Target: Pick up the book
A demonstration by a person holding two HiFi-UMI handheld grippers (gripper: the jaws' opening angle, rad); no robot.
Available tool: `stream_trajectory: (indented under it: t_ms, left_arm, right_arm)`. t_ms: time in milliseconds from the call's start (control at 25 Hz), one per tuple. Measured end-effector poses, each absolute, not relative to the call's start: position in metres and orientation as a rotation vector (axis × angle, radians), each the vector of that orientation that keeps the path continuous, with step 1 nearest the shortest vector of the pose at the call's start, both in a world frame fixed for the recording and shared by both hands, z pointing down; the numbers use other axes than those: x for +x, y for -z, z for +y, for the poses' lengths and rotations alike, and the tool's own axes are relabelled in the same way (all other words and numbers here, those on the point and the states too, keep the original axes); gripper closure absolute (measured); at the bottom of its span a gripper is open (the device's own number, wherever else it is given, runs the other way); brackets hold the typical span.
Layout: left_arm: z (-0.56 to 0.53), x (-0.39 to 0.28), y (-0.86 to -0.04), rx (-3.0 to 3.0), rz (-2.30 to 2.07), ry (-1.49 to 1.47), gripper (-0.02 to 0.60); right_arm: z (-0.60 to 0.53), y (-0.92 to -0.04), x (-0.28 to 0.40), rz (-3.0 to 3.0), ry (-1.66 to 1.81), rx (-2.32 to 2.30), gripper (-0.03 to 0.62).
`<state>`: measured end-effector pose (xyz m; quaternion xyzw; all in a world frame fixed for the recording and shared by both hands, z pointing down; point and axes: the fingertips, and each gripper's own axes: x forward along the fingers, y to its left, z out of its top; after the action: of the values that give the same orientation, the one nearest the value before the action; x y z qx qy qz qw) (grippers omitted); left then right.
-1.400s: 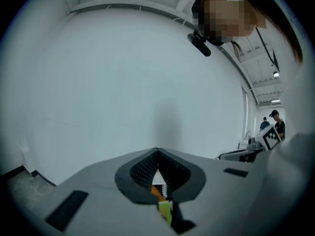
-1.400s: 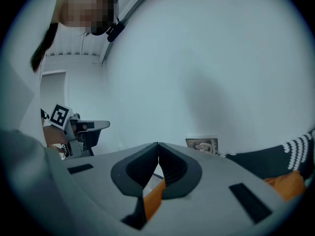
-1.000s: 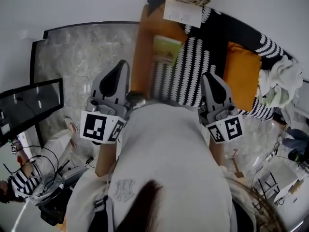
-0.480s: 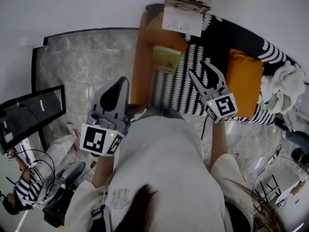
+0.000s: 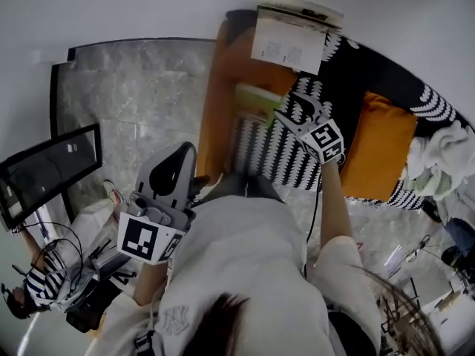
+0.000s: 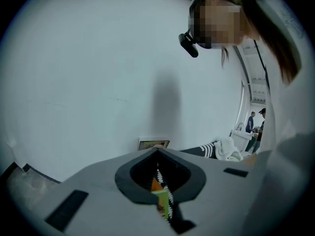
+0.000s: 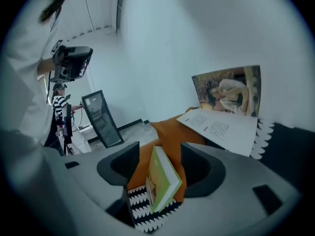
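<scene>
Inventory, mine:
- Left claw [image 5: 177, 151]: grey moulded shell; bore a black-and-white marker cube [image 5: 145, 237].
- Right claw [image 5: 292, 107]: same grey, same kind of cube; its jaws were opening, with the green book [image 7: 162, 181] showing in the gap, untouched.
- Worn: white short-sleeved shirt [image 5: 245, 258] with a small crest [image 5: 176, 319].
- Thin dark cable [image 5: 317, 199].

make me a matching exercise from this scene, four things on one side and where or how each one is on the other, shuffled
Things
1. green book
2. open booklet
3. left gripper
4. white cloth

Places or states
A. heaped at the right end of the sofa
B. jaws together
C. seen between the jaws of the right gripper
D. propped against the white wall

Pairs: 1-C, 2-D, 3-B, 4-A

The right gripper's jaws are opening, and its pads are not pressing on the green book.
</scene>
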<state>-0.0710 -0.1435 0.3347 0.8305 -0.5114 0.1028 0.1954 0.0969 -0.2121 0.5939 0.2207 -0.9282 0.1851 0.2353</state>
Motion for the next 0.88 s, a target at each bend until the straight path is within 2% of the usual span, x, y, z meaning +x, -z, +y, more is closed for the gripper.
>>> stream_trajectory:
  t_ms: [320,720,880]
  left_arm:
    - [-0.167,-0.058,-0.359,2.273,-1.397,-0.347,0.572]
    - [-0.173,-0.05,-0.381,2.21,-1.373,-0.414,0.572]
    - [-0.173,-0.051,-0.384,2.193,-1.374,-0.432,0.572]
  right_arm:
    - [-0.228,-0.685,0.09,-2.464,-0.613,0.412,0.33]
    - [-0.211,-0.741,0.06,-2.443,-0.691,0.234,0.332]
    - [-0.206,-0.757,0.058,-2.426,-0.778,0.254,0.363]
